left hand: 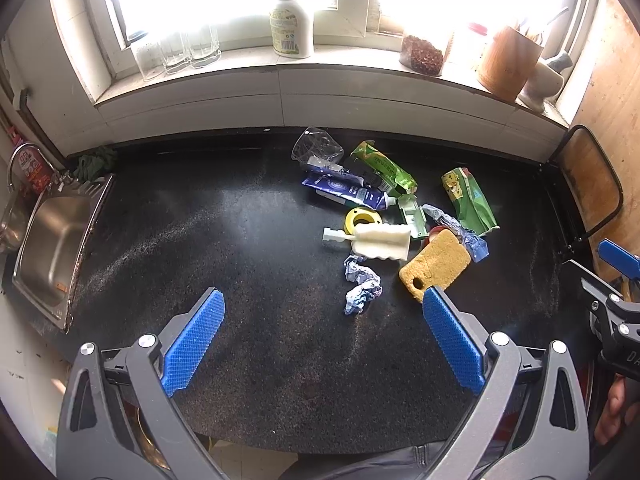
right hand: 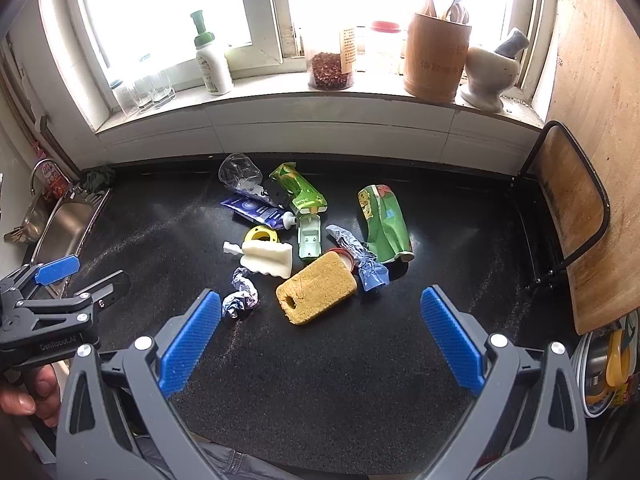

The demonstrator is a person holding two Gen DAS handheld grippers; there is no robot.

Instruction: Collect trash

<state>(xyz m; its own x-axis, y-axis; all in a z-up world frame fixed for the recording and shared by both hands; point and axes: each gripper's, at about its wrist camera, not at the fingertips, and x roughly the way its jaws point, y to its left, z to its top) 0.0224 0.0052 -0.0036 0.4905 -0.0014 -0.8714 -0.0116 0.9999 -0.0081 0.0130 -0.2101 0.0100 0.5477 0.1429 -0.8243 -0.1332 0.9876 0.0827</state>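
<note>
A scatter of litter lies untouched near the middle of the black speckled bench [left hand: 200, 240] below a bright kitchen window, with both hand-held tools poised short of it. The left gripper [left hand: 323, 312] and the right gripper [right hand: 321, 314] each hang with blue-padded jaws spread wide and nothing between them.

Nearest the tools are a crumpled wad of blue-grey paper [left hand: 361, 285] and a yellow rectangular sponge with a hole at one end [left hand: 435, 264]. Just behind sit a white foam brush head on a white plastic handle [left hand: 376, 240] and a yellow plastic ring [left hand: 362, 218]. Further back lie a dark blue squeezed tube with a white neck [left hand: 348, 191], a flattened green carton [left hand: 384, 168], a crushed clear plastic cup [left hand: 318, 146], a pale green plastic tray piece [left hand: 413, 211], a green snack bag with a yellow cartoon print [left hand: 468, 198] and a twisted blue plastic wrapper [left hand: 460, 229]. A red lid, mostly hidden, peeps out behind the sponge.

Judging by the pile, collection has barely begun: no piece is held, every item rests on the bench, and no bin shows in either view. The steel sink [left hand: 56, 248] sits well apart at the left. The paper wad looks the easiest first pick.
</note>
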